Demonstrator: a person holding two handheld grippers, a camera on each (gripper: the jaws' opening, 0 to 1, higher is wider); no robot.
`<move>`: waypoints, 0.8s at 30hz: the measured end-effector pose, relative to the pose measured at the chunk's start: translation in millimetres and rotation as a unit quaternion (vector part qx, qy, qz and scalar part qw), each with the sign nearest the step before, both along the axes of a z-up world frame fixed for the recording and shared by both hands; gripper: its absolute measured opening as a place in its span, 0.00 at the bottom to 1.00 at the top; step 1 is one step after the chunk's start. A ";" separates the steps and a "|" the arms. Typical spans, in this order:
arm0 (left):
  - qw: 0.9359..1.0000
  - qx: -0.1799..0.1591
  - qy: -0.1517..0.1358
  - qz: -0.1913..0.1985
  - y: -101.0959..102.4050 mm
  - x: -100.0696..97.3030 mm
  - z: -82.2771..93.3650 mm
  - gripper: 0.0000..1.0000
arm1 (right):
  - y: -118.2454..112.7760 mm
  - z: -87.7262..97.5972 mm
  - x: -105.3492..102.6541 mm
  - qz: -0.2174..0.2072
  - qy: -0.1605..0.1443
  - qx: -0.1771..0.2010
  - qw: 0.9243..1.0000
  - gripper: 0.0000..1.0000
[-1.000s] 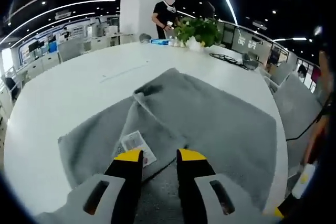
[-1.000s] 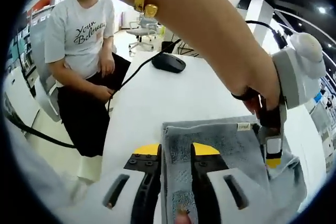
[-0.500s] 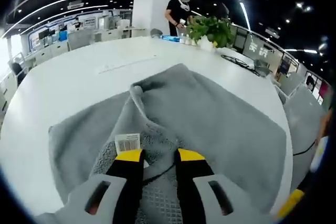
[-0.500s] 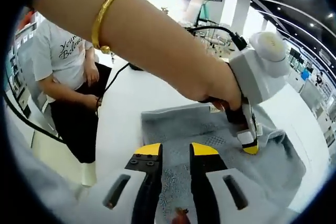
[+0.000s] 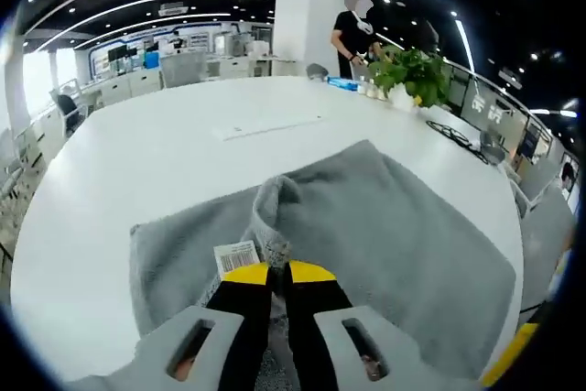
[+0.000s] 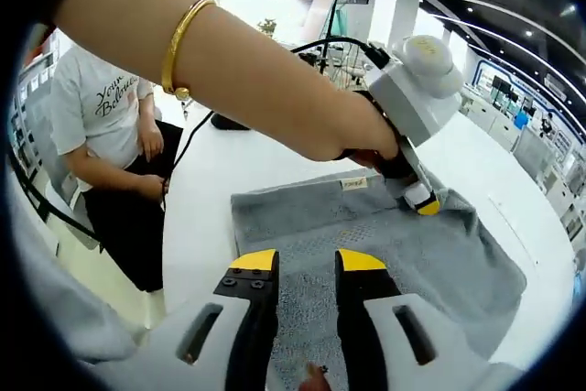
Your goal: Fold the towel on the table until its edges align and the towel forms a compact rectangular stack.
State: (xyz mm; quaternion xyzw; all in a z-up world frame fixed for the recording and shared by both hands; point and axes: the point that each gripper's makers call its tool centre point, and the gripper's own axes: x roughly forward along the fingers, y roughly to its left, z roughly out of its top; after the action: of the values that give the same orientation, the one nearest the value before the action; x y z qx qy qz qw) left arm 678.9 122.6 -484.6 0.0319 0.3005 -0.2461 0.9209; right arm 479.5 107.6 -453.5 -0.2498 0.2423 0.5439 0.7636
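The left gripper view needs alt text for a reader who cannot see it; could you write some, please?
The left gripper, its yellow-tipped black jaws nearly together, pinches a raised fold of the grey terry towel beside its white barcode label. The towel lies on a round white table, with a potted green plant beyond.

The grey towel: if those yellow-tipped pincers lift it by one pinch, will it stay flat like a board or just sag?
Probably sag. The grey towel already bunches into a soft ridge where the left gripper pinches it. It looks thick and looped, so likely grippy rather than slippery. The right gripper has cloth between its parted jaws, so a second hold could limit drooping.
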 end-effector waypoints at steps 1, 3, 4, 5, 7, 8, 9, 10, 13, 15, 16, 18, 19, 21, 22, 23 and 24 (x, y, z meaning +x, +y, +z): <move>1.000 0.000 -0.001 -0.001 1.9 1.1 5.3 0.04 | -1.3 0.4 0.6 -0.003 0.001 0.001 1.000 0.23; 1.000 0.006 0.000 0.006 11.3 8.8 4.9 0.04 | -2.3 0.8 1.2 -0.004 0.002 0.001 1.000 0.24; 1.000 0.007 -0.001 0.009 14.4 11.6 5.6 0.04 | -3.1 1.1 1.2 -0.005 0.002 0.001 1.000 0.24; 1.000 0.006 -0.002 0.016 15.2 13.3 9.1 0.04 | -4.0 1.2 1.1 -0.005 0.003 0.000 1.000 0.24; 0.999 -0.003 0.001 0.034 18.1 18.4 13.7 0.04 | -5.8 1.9 1.1 -0.006 0.003 0.000 1.000 0.24; 0.999 -0.005 -0.001 0.042 20.5 22.7 15.9 0.04 | -7.6 3.3 1.0 -0.006 0.003 0.000 1.000 0.24; 0.999 -0.007 0.000 0.044 26.5 33.9 14.9 0.04 | -8.7 3.8 1.2 -0.007 0.003 0.000 1.000 0.24; 0.999 -0.005 0.004 0.051 29.8 38.1 14.1 0.04 | -10.5 3.4 2.8 -0.009 0.002 0.000 1.000 0.24; 0.997 0.008 0.007 0.072 39.4 42.0 12.6 0.04 | -16.5 3.8 7.2 -0.019 0.002 0.000 1.000 0.24; 0.996 0.008 0.006 0.083 47.4 49.0 11.8 0.04 | -20.4 3.3 9.6 -0.025 0.003 0.000 1.000 0.25; 0.995 0.007 0.013 0.098 53.1 50.9 9.7 0.04 | -24.0 3.1 11.7 -0.032 0.005 -0.001 0.999 0.25; 0.994 0.005 0.017 0.112 57.4 48.1 7.4 0.04 | -30.6 4.6 14.7 -0.043 0.007 0.003 0.999 0.25; 0.993 0.002 0.018 0.119 62.8 51.1 5.5 0.05 | -34.6 5.3 17.2 -0.052 0.007 0.006 0.999 0.25; 0.991 -0.013 0.026 0.132 68.6 56.5 -0.4 0.05 | -38.7 6.6 20.1 -0.059 0.001 0.012 0.998 0.25; 0.990 -0.014 0.028 0.135 70.3 58.1 -3.4 0.05 | -40.8 5.3 21.0 -0.059 0.003 0.010 0.998 0.25; 0.990 -0.013 0.029 0.137 71.0 59.9 -7.8 0.05 | -44.3 4.3 21.6 -0.063 0.005 0.007 0.998 0.26; 0.990 -0.010 0.030 0.138 69.4 59.9 -8.7 0.04 | -49.2 3.5 22.1 -0.064 0.003 0.003 0.998 0.26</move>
State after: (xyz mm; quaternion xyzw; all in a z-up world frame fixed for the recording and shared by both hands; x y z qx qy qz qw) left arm 738.8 191.9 -493.3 -0.0267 0.3271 -0.1206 0.9369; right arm 501.6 58.5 -450.0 -0.2302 0.2584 0.4953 0.7968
